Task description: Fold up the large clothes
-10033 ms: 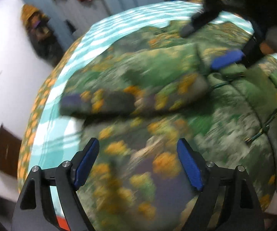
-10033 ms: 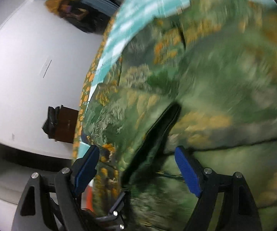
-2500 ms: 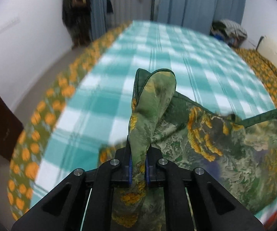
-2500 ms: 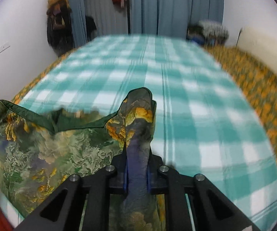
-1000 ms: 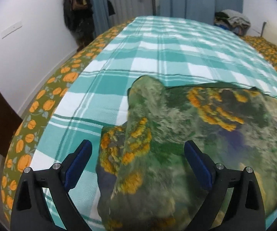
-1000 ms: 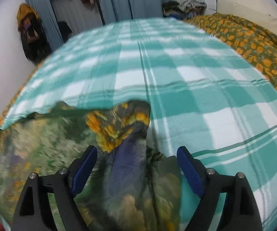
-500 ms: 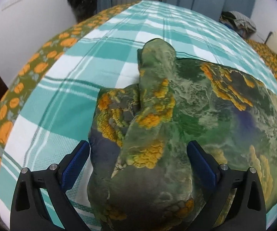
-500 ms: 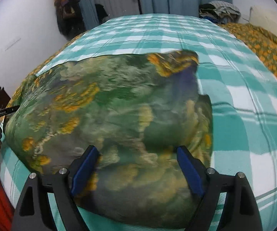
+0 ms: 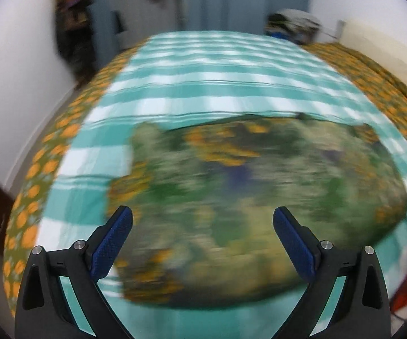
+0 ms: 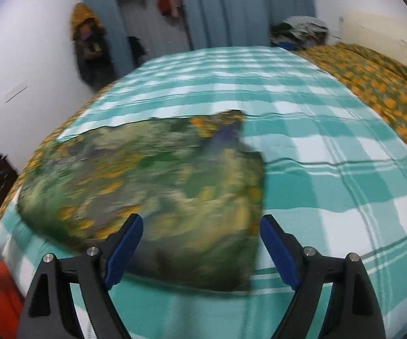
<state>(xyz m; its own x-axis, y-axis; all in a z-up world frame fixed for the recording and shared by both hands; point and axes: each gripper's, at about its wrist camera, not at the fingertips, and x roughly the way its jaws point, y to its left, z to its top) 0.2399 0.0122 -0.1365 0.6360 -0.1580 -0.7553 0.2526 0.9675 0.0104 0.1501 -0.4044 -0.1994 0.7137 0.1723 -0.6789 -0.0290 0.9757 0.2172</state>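
Looking along the left gripper, we are seeing its blue-padded jaws standing wide apart with nothing between them, hovering over the near edge of the green and orange printed garment. The garment is lying folded on the teal and white checked bedsheet, toward the near end of the bed, though heavy motion blur is smearing its pattern and hiding how neatly its layers are stacked. Along the right gripper, we are finding the jaws equally spread and gripping nothing, with the garment sitting ahead and to the left and one corner poking up at its far right. We are also catching a sliver of blue pad at the right edge of the left wrist view, just beside the garment. An orange-flowered blanket is lining the right side of the bed, blue curtains are hanging behind, and a pile of clothes is resting past the far end.
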